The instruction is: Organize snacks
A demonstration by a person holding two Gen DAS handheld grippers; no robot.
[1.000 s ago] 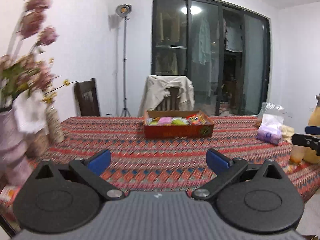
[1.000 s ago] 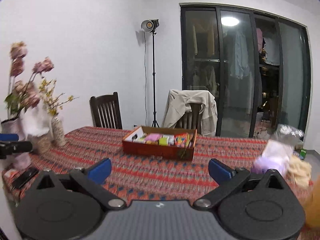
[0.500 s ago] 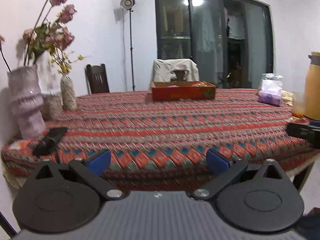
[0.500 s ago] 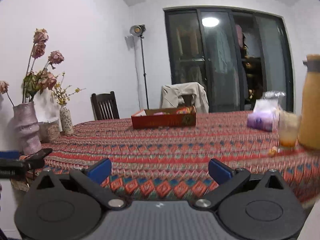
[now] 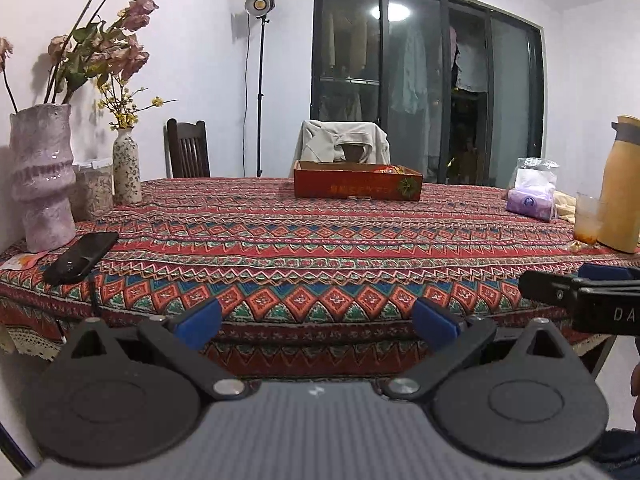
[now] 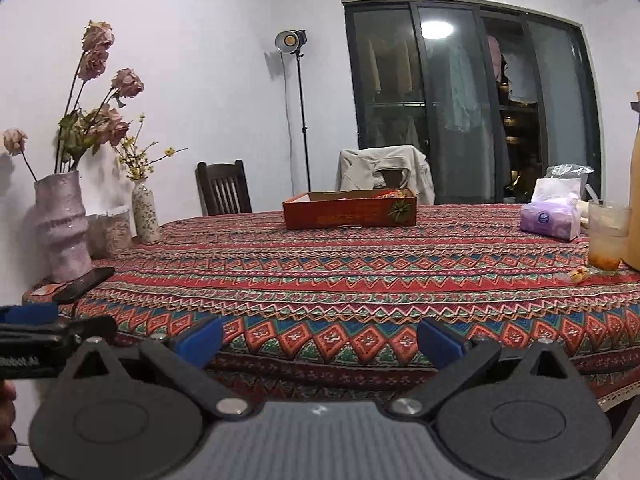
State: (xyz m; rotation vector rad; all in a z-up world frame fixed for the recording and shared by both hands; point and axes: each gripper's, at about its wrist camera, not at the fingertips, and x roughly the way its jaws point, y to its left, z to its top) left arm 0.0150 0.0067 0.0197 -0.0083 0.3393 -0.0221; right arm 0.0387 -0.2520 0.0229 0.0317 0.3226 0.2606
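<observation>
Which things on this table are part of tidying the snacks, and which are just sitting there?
Part of the job: red snack box, left gripper, right gripper.

Just lying about: vases, phone, tissue pack, cup, jug.

Red cardboard snack box (image 5: pixel 357 188) (image 6: pixel 349 212) — shallow, open-topped, flat on the far middle of the patterned tablecloth — with colourful snack packets (image 5: pixel 390 168) barely showing above its rim.

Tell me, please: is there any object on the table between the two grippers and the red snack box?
Nothing visible does. Both the left gripper and the right gripper are open and empty at the near table edge. Between them and the red snack box lies only bare tablecloth. The phone and cup stand off to the sides.
</observation>
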